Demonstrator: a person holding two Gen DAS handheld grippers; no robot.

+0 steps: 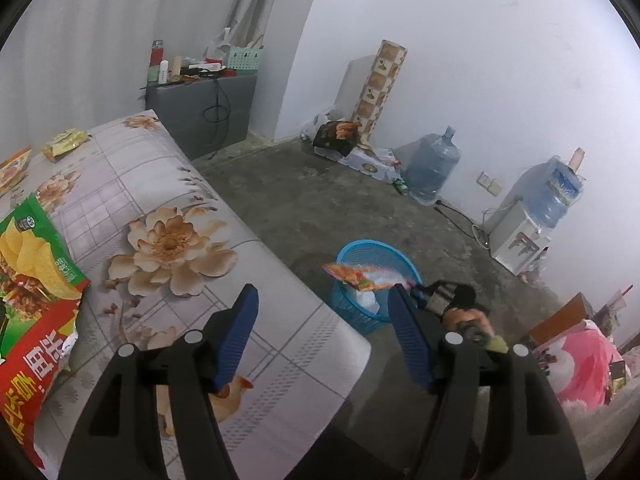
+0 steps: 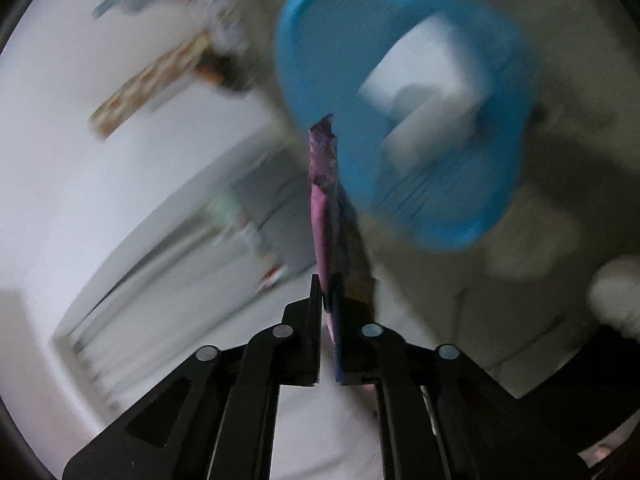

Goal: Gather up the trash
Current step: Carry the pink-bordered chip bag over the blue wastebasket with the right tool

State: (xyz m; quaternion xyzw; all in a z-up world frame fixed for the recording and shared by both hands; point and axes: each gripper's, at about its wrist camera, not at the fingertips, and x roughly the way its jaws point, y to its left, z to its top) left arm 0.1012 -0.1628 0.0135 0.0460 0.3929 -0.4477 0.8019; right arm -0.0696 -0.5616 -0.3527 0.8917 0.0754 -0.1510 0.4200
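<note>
My right gripper is shut on a purple and orange snack wrapper, held edge-on just short of the blue trash basket. The right wrist view is motion-blurred. In the left wrist view the wrapper hangs over the basket's rim, held by the right gripper. White trash lies inside the basket. My left gripper is open and empty above the corner of the floral table. A green and red chip bag lies at the table's left.
More snack packets lie at the table's far end. A grey cabinet stands behind it. Water bottles and a dispenser line the wall. Boxes and bags sit by the far wall. Pink bedding is at right.
</note>
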